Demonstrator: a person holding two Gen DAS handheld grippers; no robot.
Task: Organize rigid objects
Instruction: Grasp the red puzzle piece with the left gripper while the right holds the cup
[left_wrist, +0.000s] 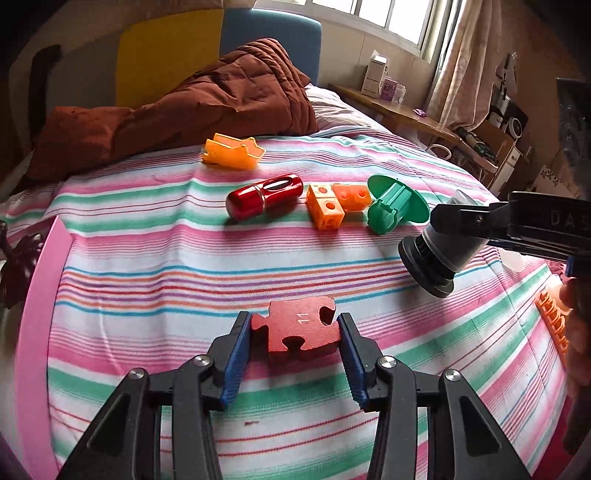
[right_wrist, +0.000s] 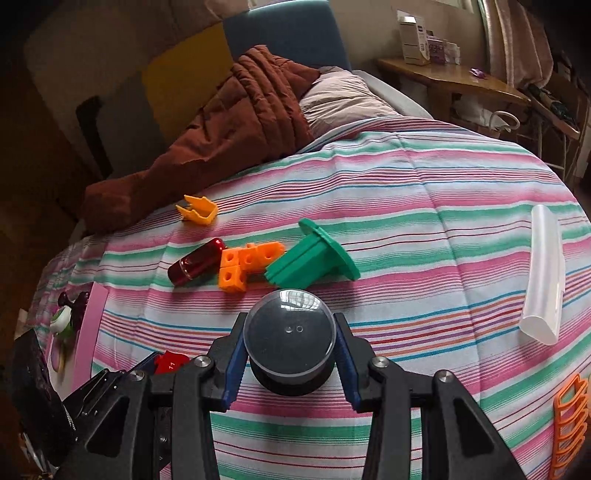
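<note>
My left gripper is shut on a red jigsaw-shaped block marked 11, both blue pads pressing its sides just above the striped bedspread. The right wrist view catches this block at lower left. My right gripper is shut on a black round cap with a clear dome. From the left wrist view that gripper reaches in from the right, holding the cap tilted above the bed. A red cylinder, joined orange cubes and a green flanged piece lie in a row beyond.
An orange crown-shaped piece lies near the brown quilt. A white half-tube and an orange rack rest on the right of the bed. A pink board and a dark toy sit at the left edge.
</note>
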